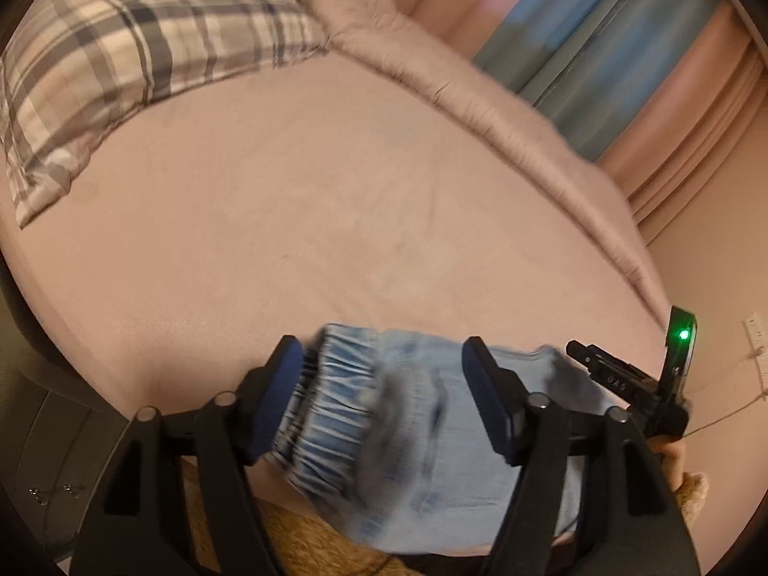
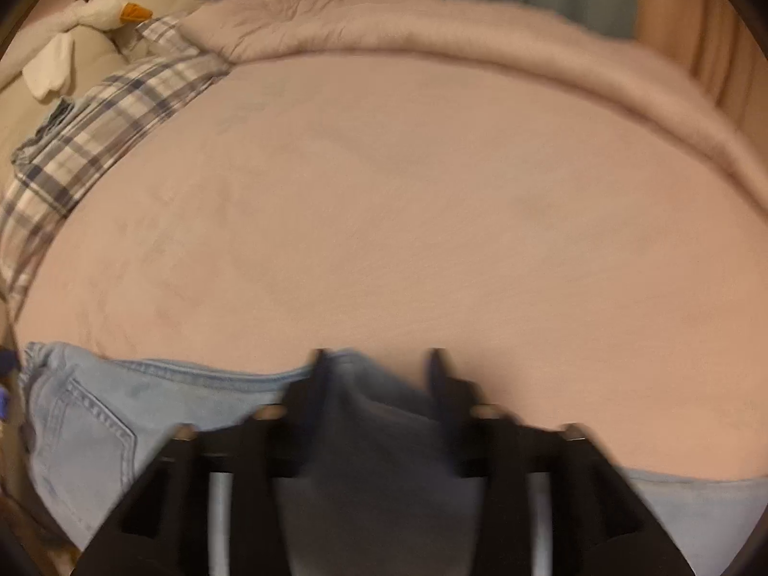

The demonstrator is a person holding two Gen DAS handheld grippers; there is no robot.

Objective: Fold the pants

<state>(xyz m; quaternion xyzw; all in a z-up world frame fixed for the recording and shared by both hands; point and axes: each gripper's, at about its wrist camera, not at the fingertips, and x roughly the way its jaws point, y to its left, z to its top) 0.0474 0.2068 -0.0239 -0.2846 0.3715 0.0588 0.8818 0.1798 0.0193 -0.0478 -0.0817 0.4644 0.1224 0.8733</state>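
Left wrist view looks down over a pink bed with the light blue pants bunched at its near edge. The left gripper has its jaws spread, and the gathered elastic waistband lies between them; motion blur smears the denim, so whether the left pad still brushes the cloth cannot be told, while the right pad stands clear above the fabric. Beyond it, the right gripper shows only as a black bar with a green light, cut off by the left gripper's frame, and part of a hand peeks out below it. A plaid pillow lies at the far left, with striped curtains behind a rolled pink blanket.

Right wrist view is blurred throughout. The right gripper has its jaws apart, with a dark fold of pants rising between them; contact with the pads cannot be made out. A back pocket faces up at left, and more denim runs out of frame at lower right. A white stuffed goose lies beside the plaid pillow.
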